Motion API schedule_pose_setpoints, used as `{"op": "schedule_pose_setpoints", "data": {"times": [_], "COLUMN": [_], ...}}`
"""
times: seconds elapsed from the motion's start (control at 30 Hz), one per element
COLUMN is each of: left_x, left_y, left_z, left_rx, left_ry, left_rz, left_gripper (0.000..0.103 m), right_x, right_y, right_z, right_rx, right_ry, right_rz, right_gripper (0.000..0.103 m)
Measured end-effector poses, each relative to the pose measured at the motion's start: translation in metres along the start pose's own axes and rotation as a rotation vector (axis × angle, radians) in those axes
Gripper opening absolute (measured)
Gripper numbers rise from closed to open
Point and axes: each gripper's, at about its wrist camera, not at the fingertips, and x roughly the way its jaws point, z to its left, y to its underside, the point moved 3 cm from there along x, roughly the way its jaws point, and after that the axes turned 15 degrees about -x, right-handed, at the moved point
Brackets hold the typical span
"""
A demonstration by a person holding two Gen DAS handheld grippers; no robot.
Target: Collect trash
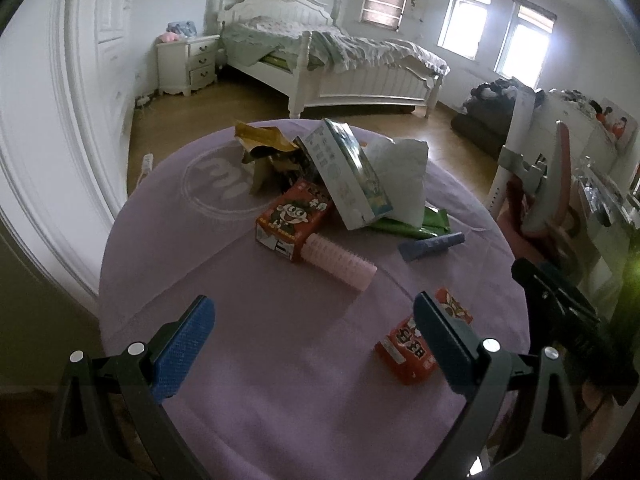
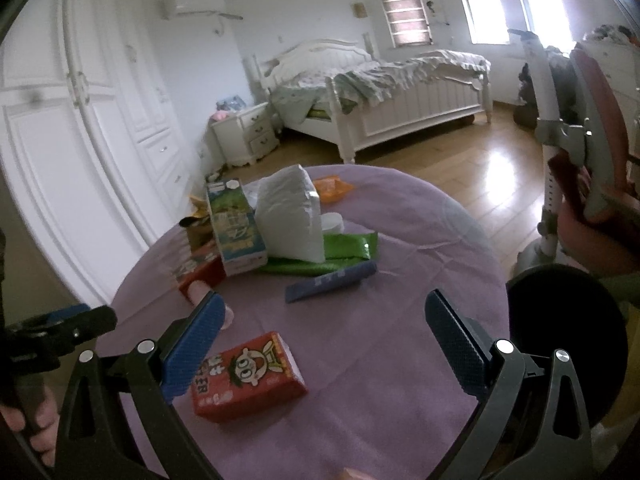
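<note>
Both grippers empty, fingers spread wide; right gripper (image 2: pixel 324 344) should drop squarely over red carton (image 2: pixel 246 376) lower left, left gripper (image 1: pixel 314 344) waiting above bench (image 1: pixel 248 360).

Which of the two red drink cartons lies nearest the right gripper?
The lone red carton lying flat between the right gripper's open fingers; the other red carton sits farther back against the pile, touching the pink roller.

Near edge of the purple table: small red milk carton (image 2: pixel 246 376) lying flat, cartoon face up. Mid-table heap: second red carton (image 1: pixel 294 216), tall white-green carton (image 2: pixel 236 226) leaning, white tissue pack (image 2: pixel 290 216), green wrapper (image 2: pixel 328 254), blue wrapper (image 2: pixel 332 282), crumpled gold wrapper (image 1: pixel 264 146).
</note>
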Motion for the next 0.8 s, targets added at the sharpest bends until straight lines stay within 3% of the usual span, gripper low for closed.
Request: {"op": "schedule_pose_setpoints", "data": {"times": [0.8], "left_x": [-0.003], "left_y": [0.006], "left_z": [-0.002], "left_rx": [0.015], "left_ry": [-0.004], "left_rz": [0.013], "left_gripper": [0.098], "right_x": [-0.015], "right_y": [0.007], "right_z": [-0.001], "right_rx": [0.017], "right_ry": [0.006], "right_rz": [-0.001], "right_gripper": [0.099]}}
